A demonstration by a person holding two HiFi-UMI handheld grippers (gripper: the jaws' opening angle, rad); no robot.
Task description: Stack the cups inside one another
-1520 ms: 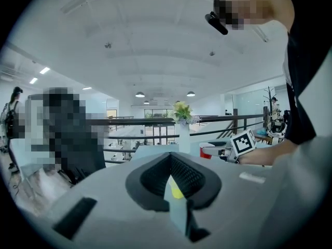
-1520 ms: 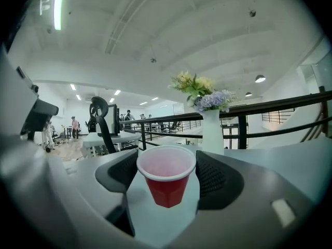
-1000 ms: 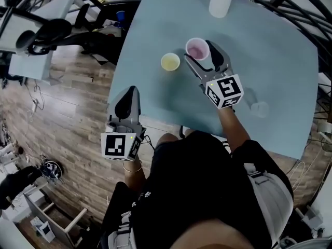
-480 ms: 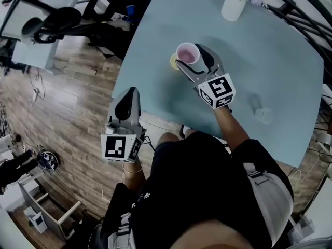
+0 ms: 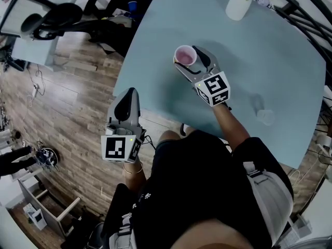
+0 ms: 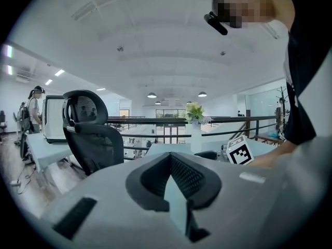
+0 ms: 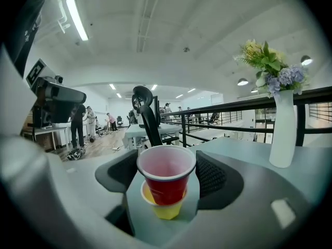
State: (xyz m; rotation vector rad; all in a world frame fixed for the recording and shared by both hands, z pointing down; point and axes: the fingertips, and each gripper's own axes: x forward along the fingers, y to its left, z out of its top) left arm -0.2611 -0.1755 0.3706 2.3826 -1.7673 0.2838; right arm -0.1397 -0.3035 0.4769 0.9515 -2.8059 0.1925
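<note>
A red cup (image 5: 185, 56) with a pale inside is held upright by my right gripper (image 5: 190, 62), one jaw on each side of its wall. In the right gripper view the red cup (image 7: 166, 173) sits partly down inside a yellow cup (image 7: 165, 207), whose rim shows around it, between the jaws of the right gripper (image 7: 166, 175). From the head view the yellow cup is hidden under the red one. My left gripper (image 5: 127, 101) hangs off the table's near left edge, shut and empty; its closed jaws (image 6: 174, 191) fill the left gripper view.
A light blue table (image 5: 270, 51) carries a white vase with flowers (image 5: 238, 4) at the far side and a clear cup (image 5: 265, 116) at the right. Office chairs (image 5: 46, 25) and wooden floor lie to the left.
My right gripper carried the red cup left from beside the yellow cup to directly over it, and the yellow cup is now covered. The left gripper stayed put.
</note>
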